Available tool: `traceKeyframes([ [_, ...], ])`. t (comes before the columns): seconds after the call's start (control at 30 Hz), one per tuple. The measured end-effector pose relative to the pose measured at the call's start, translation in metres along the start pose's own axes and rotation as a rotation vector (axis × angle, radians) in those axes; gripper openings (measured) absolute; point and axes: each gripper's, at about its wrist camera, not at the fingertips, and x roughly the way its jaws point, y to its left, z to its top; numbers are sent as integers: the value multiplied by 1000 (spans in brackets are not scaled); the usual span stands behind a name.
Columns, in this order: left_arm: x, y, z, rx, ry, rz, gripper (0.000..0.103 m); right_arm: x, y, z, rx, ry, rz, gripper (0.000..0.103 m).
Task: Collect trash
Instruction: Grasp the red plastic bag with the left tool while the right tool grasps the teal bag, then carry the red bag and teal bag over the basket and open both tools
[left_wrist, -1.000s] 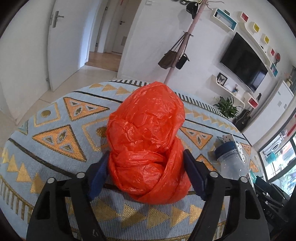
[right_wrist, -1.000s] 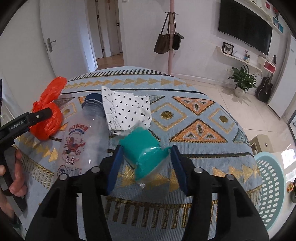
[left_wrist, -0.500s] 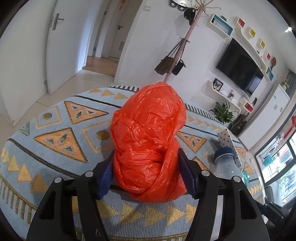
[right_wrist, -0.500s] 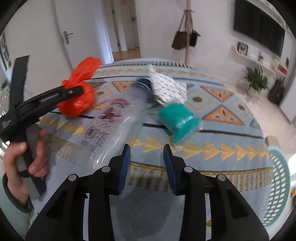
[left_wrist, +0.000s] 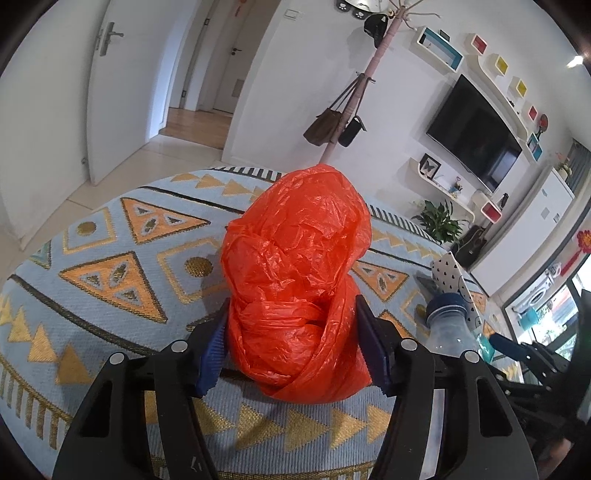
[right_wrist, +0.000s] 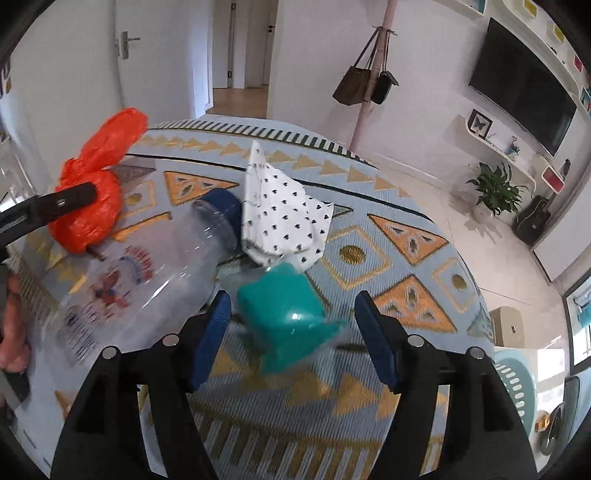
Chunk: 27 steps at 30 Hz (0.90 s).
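Observation:
A crumpled orange plastic bag (left_wrist: 295, 280) sits on the patterned table. My left gripper (left_wrist: 291, 339) is shut on the bag, its blue pads pressing the bag's lower sides. The bag also shows in the right wrist view (right_wrist: 92, 195), held by the left gripper's black finger. My right gripper (right_wrist: 291, 332) is open, its jaws wide on either side of a teal wrapper (right_wrist: 284, 314) without touching it. A clear plastic bottle with a blue cap (right_wrist: 147, 273) lies left of it. A white dotted paper (right_wrist: 284, 218) lies behind.
The table carries a blue and orange patterned cloth (left_wrist: 110, 273). A teal slotted basket (right_wrist: 517, 384) stands on the floor at the table's right. A coat stand with bags (right_wrist: 369, 85) and a potted plant (right_wrist: 491, 192) stand beyond the table.
My left gripper closed on the orange bag and lifted slightly. My right gripper let go of the teal wrapper, swung left narrowed, and now stands wide open around the wrapper again.

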Motion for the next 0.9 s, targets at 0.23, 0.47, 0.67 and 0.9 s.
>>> traceKeyframes([
  [0.23,0,0,0,16,-17,-20,54,-7,-6,-10,73,-32,23,35],
  [0.47,-26,-12,-6,66,-69,-81,47,-54,-21,-35,160,-108,28,34],
  [0.67,-79,-59,-7,143,-140,-153,47,-107,-48,-51,220,-205,-12,34],
  [0.9,-102,-152,-24,281,-144,-279,47,-149,-99,-70,318,-285,-89,34],
])
